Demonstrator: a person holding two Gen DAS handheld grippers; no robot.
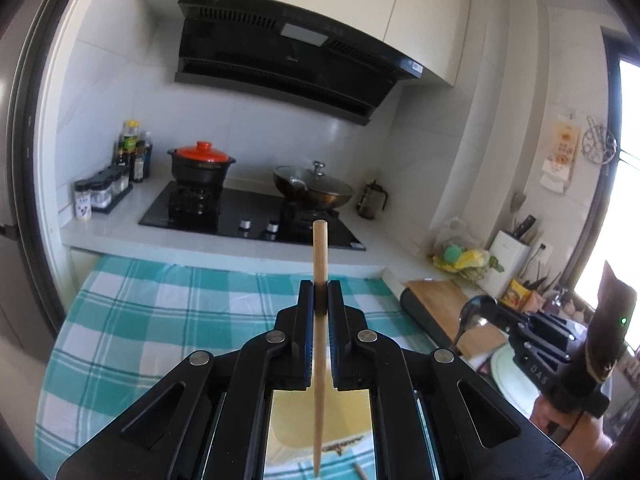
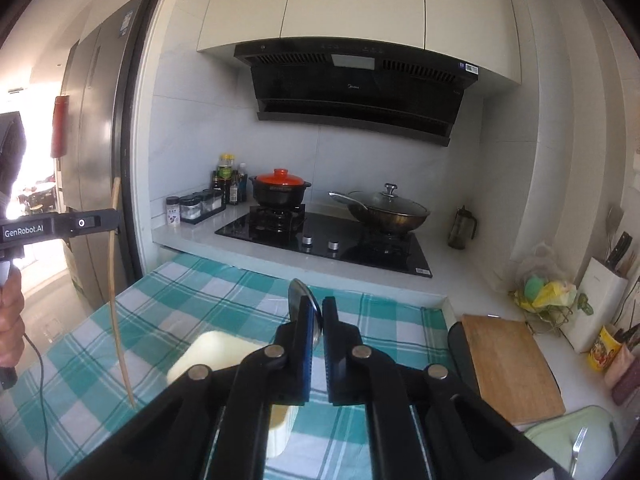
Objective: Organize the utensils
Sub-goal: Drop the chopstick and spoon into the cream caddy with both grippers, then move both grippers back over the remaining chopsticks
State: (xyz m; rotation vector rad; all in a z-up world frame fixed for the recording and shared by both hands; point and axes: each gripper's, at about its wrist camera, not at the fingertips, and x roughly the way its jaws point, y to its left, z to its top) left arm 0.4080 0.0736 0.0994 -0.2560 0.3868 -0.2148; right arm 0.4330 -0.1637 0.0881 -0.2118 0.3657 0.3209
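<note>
My left gripper (image 1: 320,292) is shut on a wooden chopstick (image 1: 319,344) that stands nearly upright, held above the teal checked tablecloth (image 1: 160,312). In the right wrist view the same chopstick (image 2: 114,300) hangs from the left gripper (image 2: 114,222) at the far left. My right gripper (image 2: 318,308) is shut on a metal spoon (image 2: 302,294), bowl end up. The spoon (image 1: 470,314) also shows in the left wrist view at the right. A pale yellow tray (image 2: 208,354) sits on the cloth under both grippers. A fork (image 2: 576,450) lies on a pale green plate (image 2: 560,428) at lower right.
Behind the table is a counter with a black hob (image 2: 320,236), a red-lidded pot (image 2: 280,192), a lidded wok (image 2: 386,210) and spice jars (image 2: 196,208). A wooden cutting board (image 2: 512,360) lies right. A second chopstick (image 1: 360,470) lies on the cloth.
</note>
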